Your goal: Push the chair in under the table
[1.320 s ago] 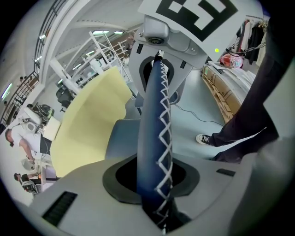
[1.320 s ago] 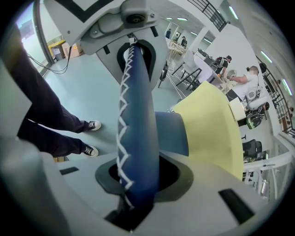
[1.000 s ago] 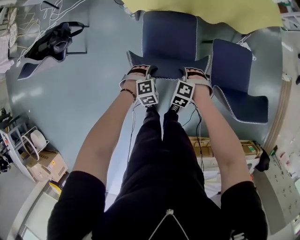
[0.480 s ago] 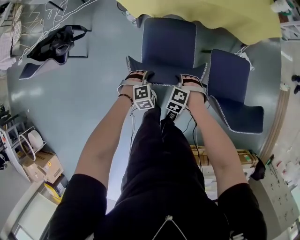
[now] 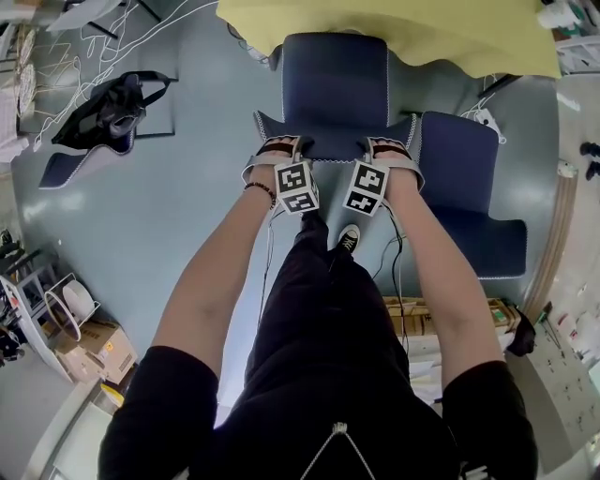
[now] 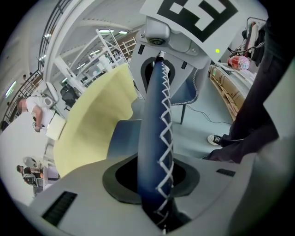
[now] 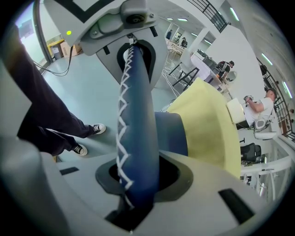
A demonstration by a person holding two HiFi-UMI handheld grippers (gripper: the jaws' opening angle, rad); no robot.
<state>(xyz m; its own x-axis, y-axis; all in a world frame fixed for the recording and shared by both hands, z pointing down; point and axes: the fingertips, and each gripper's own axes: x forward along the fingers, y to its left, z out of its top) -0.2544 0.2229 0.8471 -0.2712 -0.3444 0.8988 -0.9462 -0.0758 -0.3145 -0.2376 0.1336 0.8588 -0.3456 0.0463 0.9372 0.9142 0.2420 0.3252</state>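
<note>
Chair, navy padding, white zigzag edge stitching

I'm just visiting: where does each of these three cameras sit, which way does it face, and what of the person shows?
Head view: on the person's head, looking steeply down at the blue chair and yellow table; arms, legs, left gripper, right gripper show.
Left gripper view: on that gripper, looking along its jaws clamped on the chair back; a leg and shoe show.
Right gripper view: same on the other gripper; legs, both shoes show.
Shared: both gripper views show the chair back and yellow table.
</note>
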